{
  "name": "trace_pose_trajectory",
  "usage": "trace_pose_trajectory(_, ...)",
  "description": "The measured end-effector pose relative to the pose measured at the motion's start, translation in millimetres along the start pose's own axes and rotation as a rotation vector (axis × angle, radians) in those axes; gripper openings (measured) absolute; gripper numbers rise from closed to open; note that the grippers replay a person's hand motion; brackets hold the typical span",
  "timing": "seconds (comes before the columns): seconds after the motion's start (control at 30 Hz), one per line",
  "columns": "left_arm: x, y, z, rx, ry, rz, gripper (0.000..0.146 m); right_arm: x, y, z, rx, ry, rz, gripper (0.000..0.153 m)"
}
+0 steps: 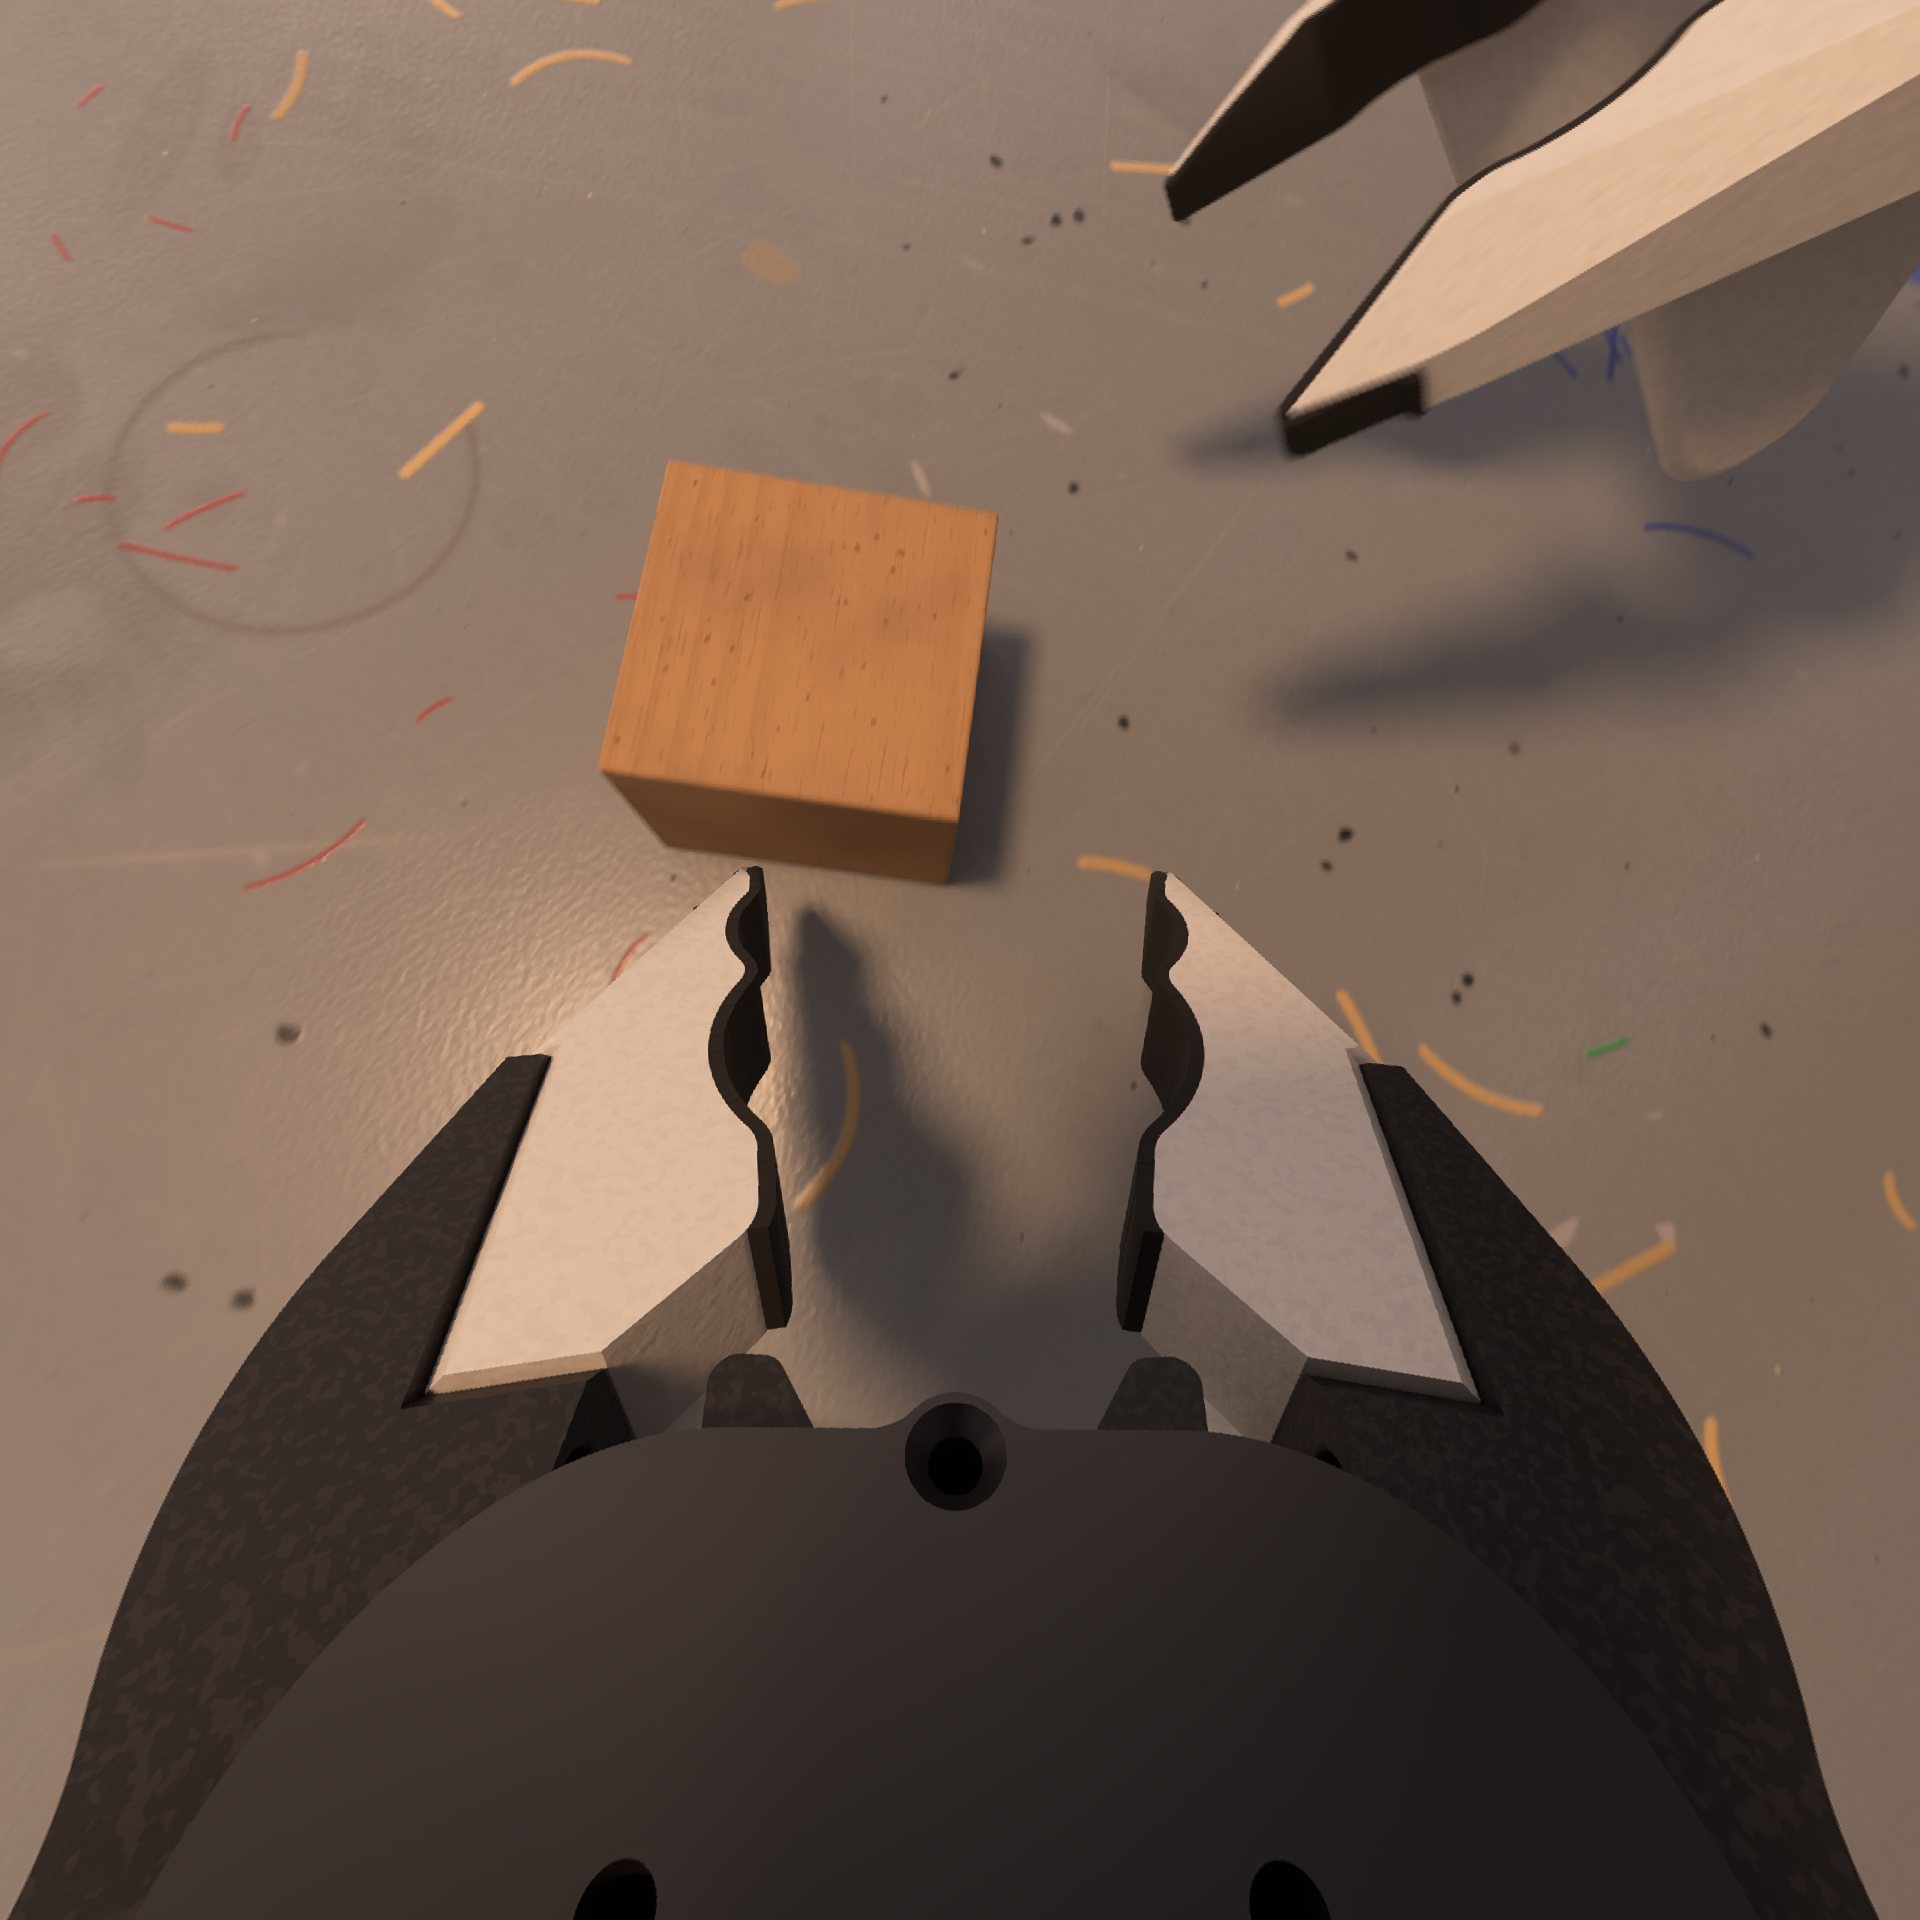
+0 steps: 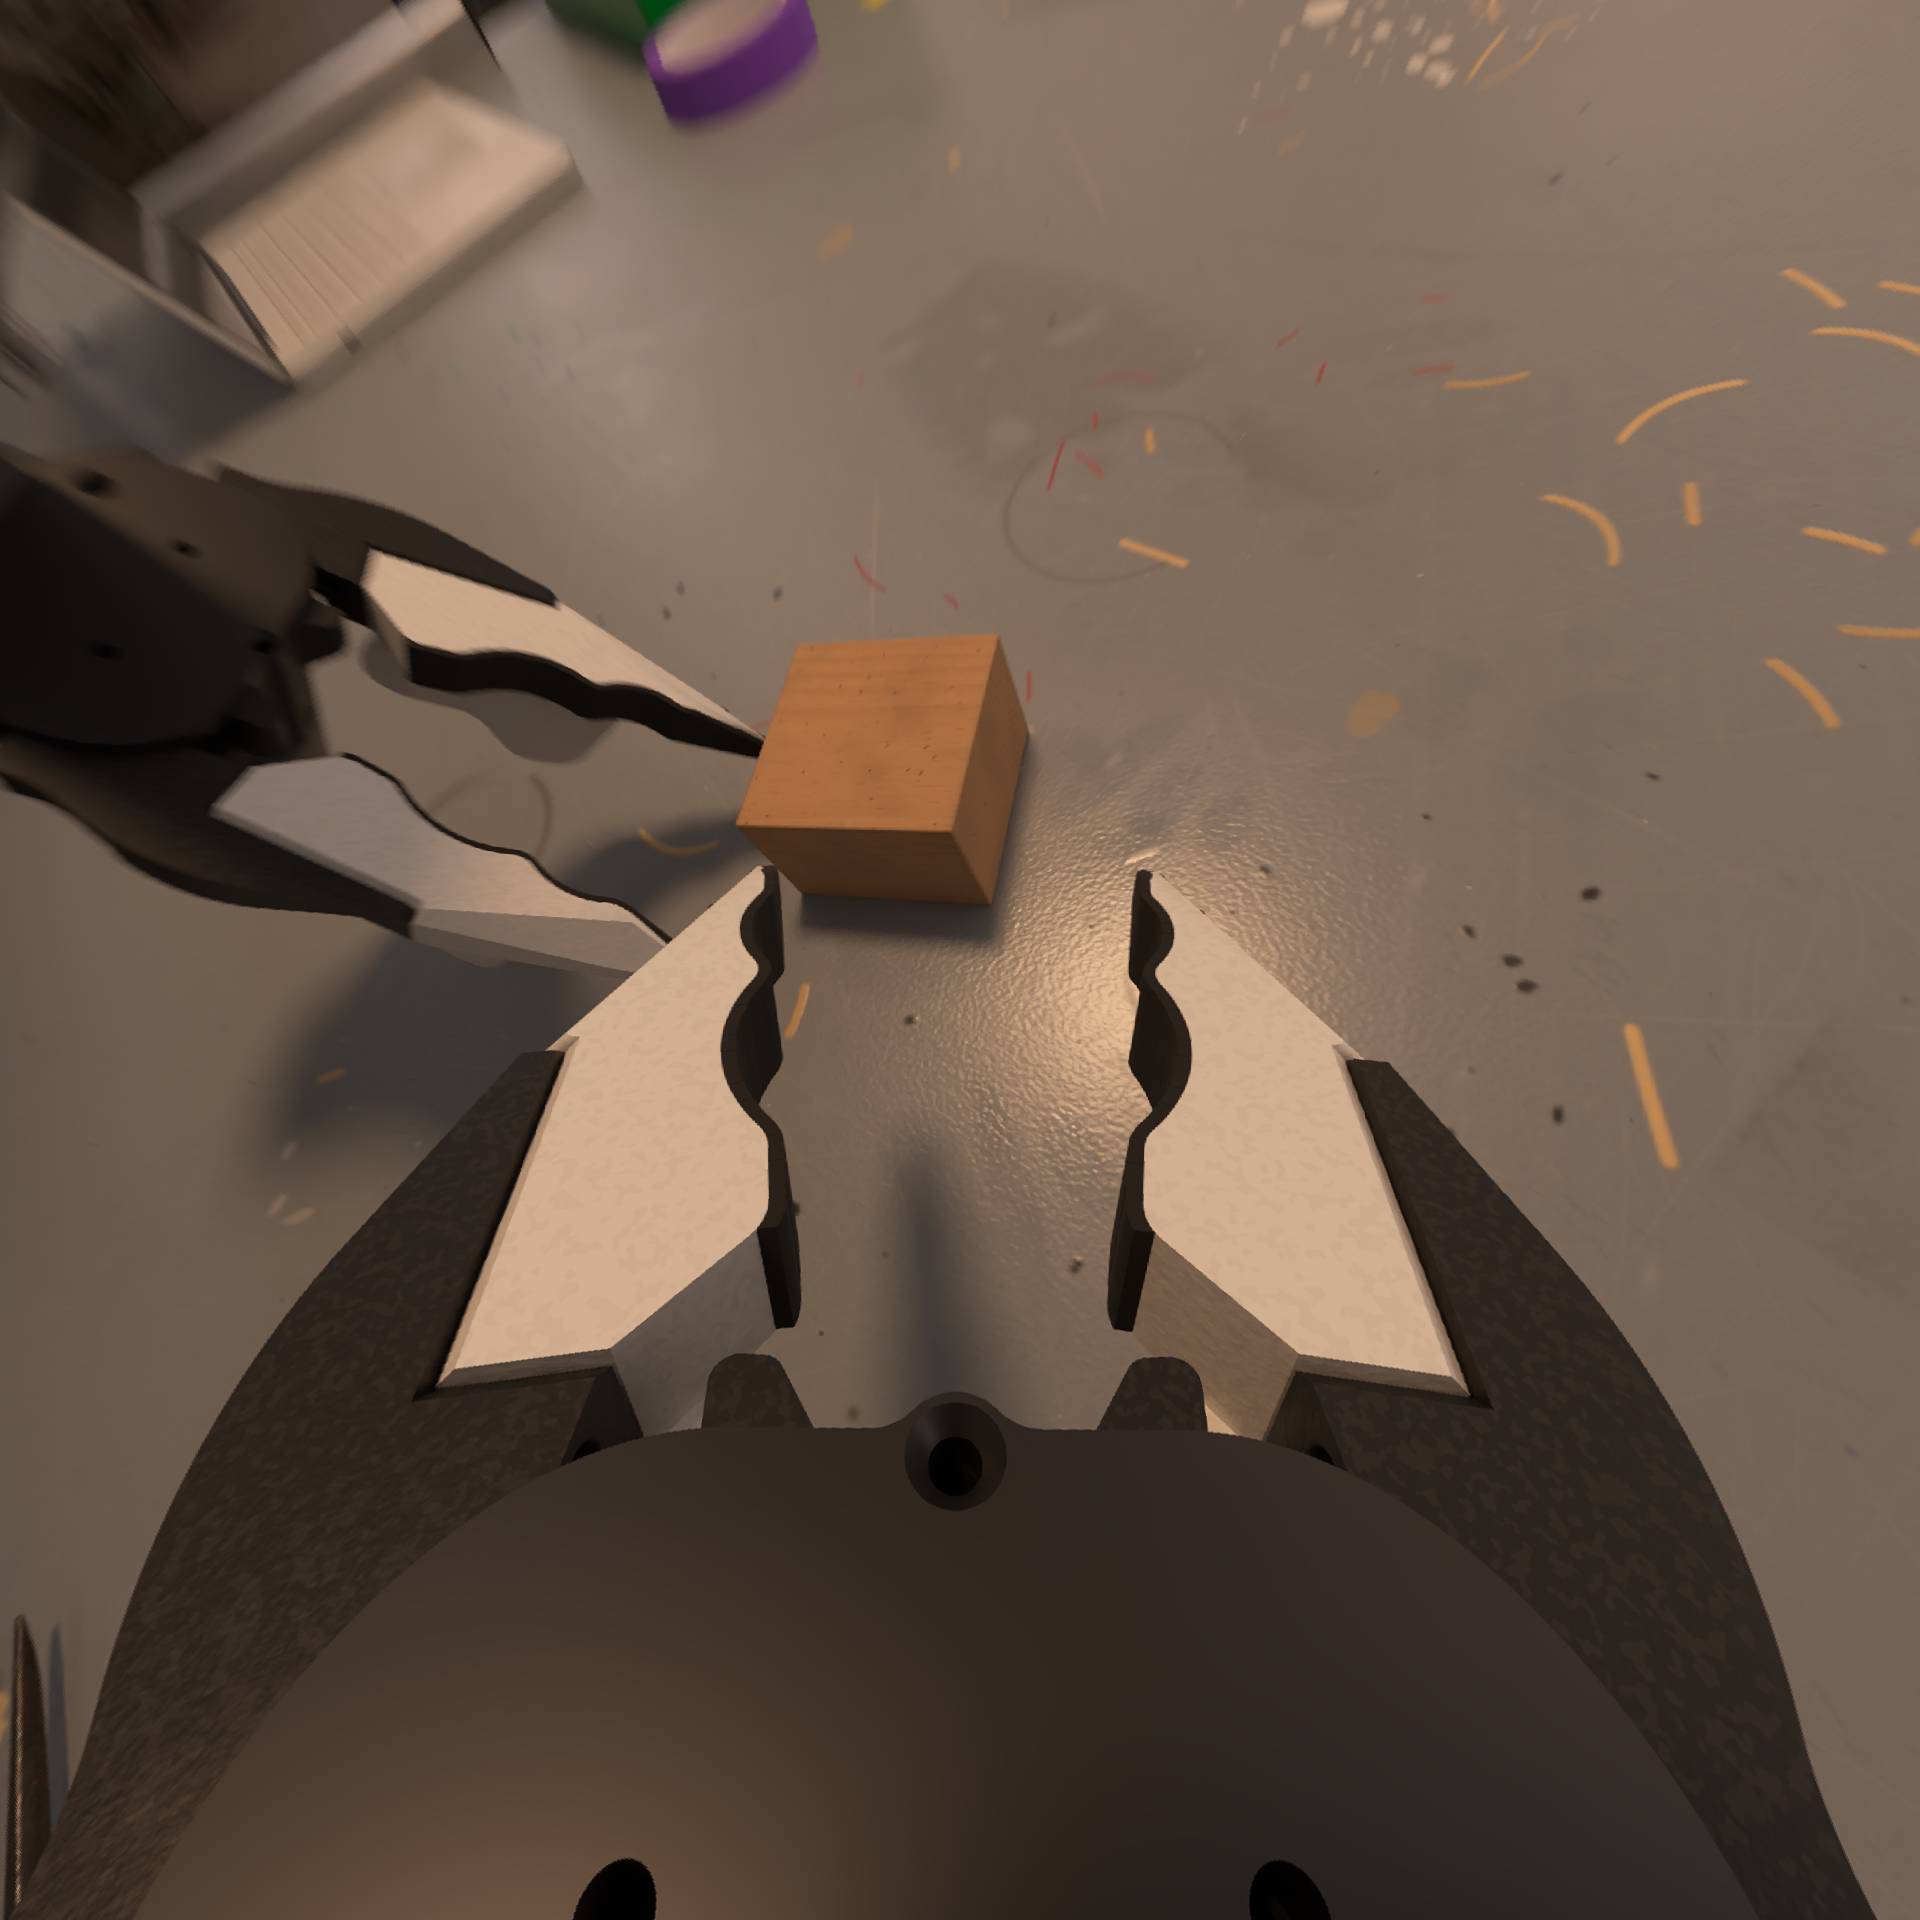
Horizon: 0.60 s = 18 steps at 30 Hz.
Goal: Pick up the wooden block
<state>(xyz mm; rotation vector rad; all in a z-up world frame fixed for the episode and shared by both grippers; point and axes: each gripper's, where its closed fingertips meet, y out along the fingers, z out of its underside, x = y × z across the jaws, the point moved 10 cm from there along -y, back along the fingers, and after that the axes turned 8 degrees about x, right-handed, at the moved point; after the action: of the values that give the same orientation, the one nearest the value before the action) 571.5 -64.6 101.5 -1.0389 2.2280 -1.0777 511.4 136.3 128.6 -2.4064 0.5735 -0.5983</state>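
Observation:
A wooden block [image 1: 800,665], an orange-brown cube, rests on the grey table [image 1: 312,987]. My left gripper [image 1: 956,883] is open and empty, its fingertips just short of the block's near side, the block slightly left of centre. In the right wrist view the block [image 2: 883,764] lies just beyond my right gripper [image 2: 954,883], which is open and empty. The left gripper [image 2: 717,831] also shows there, coming in from the left, its upper fingertip close to the block's left face. The right gripper [image 1: 1231,312] shows open at the upper right of the left wrist view, apart from the block.
The table [image 2: 1351,935] is marked with coloured scratches and dark specks. A purple roll [image 2: 727,52] and a pale box-like object [image 2: 374,218] stand at the far left in the right wrist view, blurred.

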Motion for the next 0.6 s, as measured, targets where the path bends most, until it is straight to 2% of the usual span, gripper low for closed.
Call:
trace_pose_trajectory(0.17,-8.9,-30.3,17.9,-0.033,0.031,-0.073,0.073,31.1,33.3,-22.3,0.188,-0.05,0.103,0.077)
trace_pose_trajectory(0.27,-19.7,-45.0,31.2,-0.126,0.015,-0.141,0.071,36.8,55.0,-29.6,0.314,0.027,0.151,0.084)
trace_pose_trajectory(0.33,-28.0,-49.7,40.3,-0.19,-0.002,-0.156,0.071,37.1,66.5,-32.2,0.358,0.096,0.133,0.086)
trace_pose_trajectory(0.5,-39.7,-46.1,54.0,-0.247,-0.03,-0.046,0.068,35.6,87.9,-37.8,0.461,0.159,0.132,0.092)
trace_pose_trajectory(0.6,-41.7,-43.0,56.6,-0.242,-0.052,0.044,0.072,34.6,96.0,-42.0,0.485,0.158,0.152,0.092)
